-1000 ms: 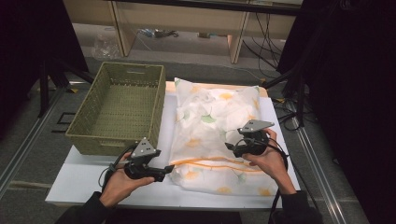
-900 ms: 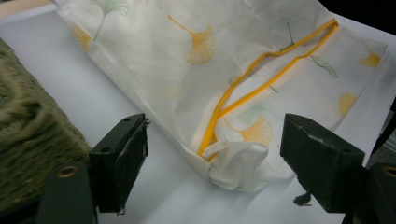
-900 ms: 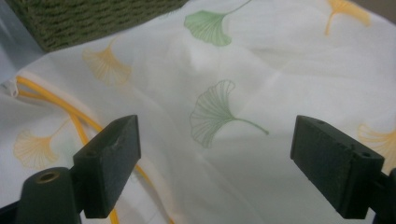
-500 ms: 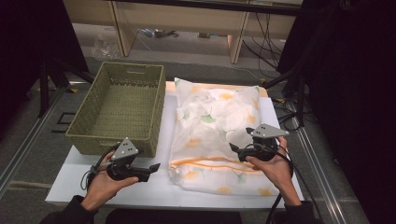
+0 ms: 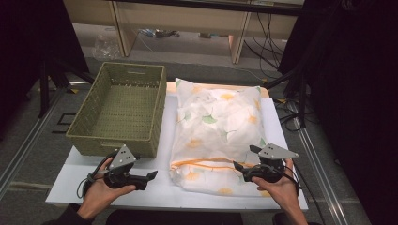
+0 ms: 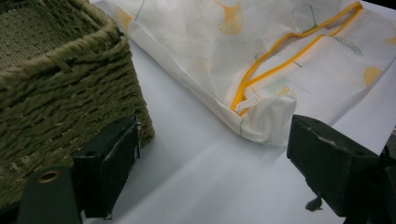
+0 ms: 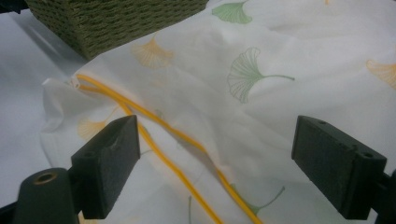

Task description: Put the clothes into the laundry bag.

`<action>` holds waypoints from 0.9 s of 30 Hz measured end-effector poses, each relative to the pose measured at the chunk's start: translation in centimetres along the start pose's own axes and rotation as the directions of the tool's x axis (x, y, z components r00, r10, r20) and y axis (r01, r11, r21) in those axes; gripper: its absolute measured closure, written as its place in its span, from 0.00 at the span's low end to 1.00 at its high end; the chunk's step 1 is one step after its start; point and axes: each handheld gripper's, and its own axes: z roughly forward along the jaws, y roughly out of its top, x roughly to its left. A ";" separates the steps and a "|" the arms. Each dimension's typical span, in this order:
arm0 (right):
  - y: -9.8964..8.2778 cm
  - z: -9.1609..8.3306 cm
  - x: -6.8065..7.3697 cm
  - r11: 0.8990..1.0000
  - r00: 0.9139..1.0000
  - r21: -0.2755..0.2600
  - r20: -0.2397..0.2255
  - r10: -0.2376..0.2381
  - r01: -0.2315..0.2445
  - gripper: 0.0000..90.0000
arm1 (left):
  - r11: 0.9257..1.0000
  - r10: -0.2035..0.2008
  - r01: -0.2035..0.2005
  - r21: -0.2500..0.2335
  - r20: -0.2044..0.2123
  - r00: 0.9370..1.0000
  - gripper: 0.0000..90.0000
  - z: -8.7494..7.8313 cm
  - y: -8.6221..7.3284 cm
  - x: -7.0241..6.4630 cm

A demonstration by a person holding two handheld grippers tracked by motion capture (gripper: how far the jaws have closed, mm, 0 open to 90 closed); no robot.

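Currently the left hand-held gripper (image 5: 152, 175) is hovering low over the white worktop (image 5: 61, 187), its jaws standing apart with nothing between them; they have just been opening a little further. Ahead of it, slightly off to one side, a pillowcase (image 5: 218, 126) printed with ginkgo leaves is lying flat on the worktop. In the left gripper view the near corner of the pillowcase (image 6: 261, 126) is sitting just beyond the jaws, with its orange piping (image 6: 280, 56) running away from that corner (the piping marks the open end). Close beside this hand-held gripper, on its other side, a woven olive basket (image 5: 117, 110) is standing, and its corner (image 6: 60, 93) is rising right next to one jaw.

Meanwhile the right hand-held gripper (image 5: 244, 161) is hanging over the near edge of the pillowcase, released as well, its jaws having just been widening and now gaping with no cloth pinched. In the right gripper view the fabric (image 7: 224, 93) is spreading directly under and beyond the jaws, with two lines of orange piping (image 7: 163, 130) passing between them, and the basket (image 7: 116, 18) is sitting farther off past the cloth. Whether the jaw tips are brushing the fabric is not clear. The two hand-held grippers are well apart, one at each near corner of the pillowcase.
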 end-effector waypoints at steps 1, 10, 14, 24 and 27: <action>-0.3 -0.2 0.0 1.000 1.000 0.000 -0.009 0.001 -0.001 0.18 | 1.000 0.010 -0.010 0.012 0.001 1.000 0.19 0.0 -0.1 -0.1; -2.0 -1.2 1.1 1.000 0.998 -0.015 -0.052 0.025 -0.026 0.18 | 0.999 -0.023 0.024 -0.037 0.002 1.000 0.18 -0.5 -0.7 -1.1; -2.7 -1.4 1.7 1.000 0.998 -0.023 -0.060 0.013 -0.015 0.18 | 0.999 -0.020 0.020 -0.041 0.004 1.000 0.18 -0.4 -0.9 -1.5; -3.1 -1.4 1.9 1.000 0.997 -0.010 -0.081 0.006 -0.007 0.18 | 0.999 -0.018 0.018 -0.035 -0.002 1.000 0.18 -0.2 -1.0 -1.5; -3.1 -1.5 1.8 1.000 0.997 -0.002 -0.078 -0.006 0.006 0.18 | 0.999 -0.010 0.010 -0.032 0.005 1.000 0.18 -0.1 -1.0 -1.4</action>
